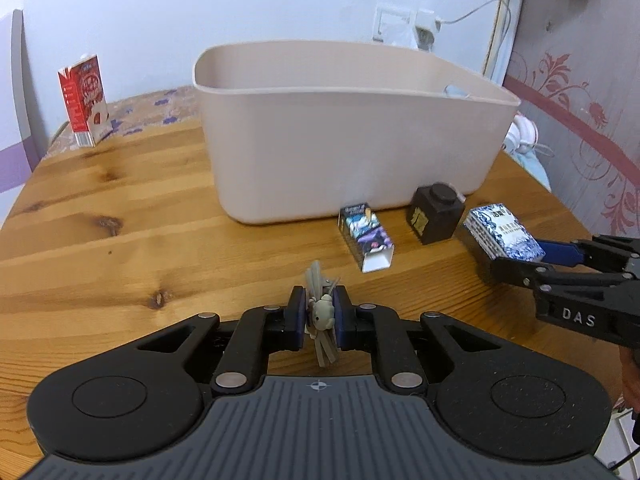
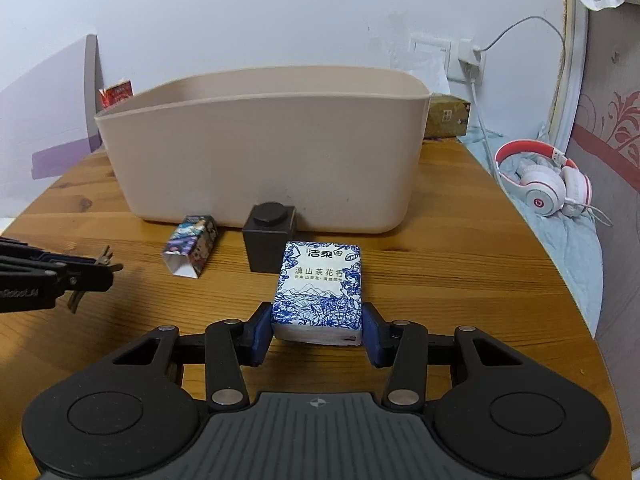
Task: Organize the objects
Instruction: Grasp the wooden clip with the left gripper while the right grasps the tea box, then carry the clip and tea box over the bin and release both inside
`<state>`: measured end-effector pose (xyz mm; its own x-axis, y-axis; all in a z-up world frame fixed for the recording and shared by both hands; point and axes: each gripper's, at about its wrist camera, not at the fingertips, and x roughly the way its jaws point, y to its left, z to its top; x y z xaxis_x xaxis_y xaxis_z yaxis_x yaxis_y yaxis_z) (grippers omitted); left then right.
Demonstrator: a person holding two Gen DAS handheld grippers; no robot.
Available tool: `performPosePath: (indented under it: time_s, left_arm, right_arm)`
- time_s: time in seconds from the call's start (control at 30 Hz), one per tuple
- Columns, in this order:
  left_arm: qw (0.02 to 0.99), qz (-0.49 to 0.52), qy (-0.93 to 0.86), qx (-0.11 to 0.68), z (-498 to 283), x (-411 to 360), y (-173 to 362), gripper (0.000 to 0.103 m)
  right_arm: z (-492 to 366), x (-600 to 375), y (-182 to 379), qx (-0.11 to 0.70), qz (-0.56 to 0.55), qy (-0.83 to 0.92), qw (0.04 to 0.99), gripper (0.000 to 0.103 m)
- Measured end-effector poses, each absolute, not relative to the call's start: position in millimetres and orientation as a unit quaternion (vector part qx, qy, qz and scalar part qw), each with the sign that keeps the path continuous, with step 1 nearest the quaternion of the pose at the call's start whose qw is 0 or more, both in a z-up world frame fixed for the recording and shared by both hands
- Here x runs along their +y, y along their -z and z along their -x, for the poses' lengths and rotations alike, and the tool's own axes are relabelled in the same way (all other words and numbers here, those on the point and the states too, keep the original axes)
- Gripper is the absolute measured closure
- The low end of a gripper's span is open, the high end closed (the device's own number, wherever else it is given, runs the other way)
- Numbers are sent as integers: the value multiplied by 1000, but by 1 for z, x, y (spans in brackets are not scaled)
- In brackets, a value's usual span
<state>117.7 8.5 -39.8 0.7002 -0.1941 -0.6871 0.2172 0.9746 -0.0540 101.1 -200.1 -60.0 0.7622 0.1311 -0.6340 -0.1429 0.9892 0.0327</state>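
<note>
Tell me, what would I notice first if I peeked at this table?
Probably the big beige tub in the middle of the wooden table. Right in front, the right gripper holds a blue-and-white tissue pack, and the left gripper pinches a small grey hair clip.

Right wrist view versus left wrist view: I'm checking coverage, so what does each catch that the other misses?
Only the right wrist view shows the white headphones and a brown box behind the bin. Only the left wrist view shows the red carton's whole front. Both show the beige bin, black cube, open colourful box, tissue pack in the right tool and a small figure in the left tool.
</note>
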Motion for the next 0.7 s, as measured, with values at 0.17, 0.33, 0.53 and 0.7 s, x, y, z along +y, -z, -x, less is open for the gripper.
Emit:
performPosePath:
  time_s: [0.17,0.33,0.53,0.7]
  left_arm:
    - [929,-13,117,351,-112,12,21,89]
    - [938,-11,116,325,-106,17,-1,89]
    - [952,-17,114,284,-107,17,-34,89]
    - [959,-21,112,261,-120,11,-53,89]
  right_arm:
    - [-86,-200,39,309,9,-72,948,60]
    - [-73,-202,15,278,7,-72,958,60]
    - [-64,-207,-18,230,7,-69,971,60]
    - [-70,-207,-37,206,4,-69,976,60]
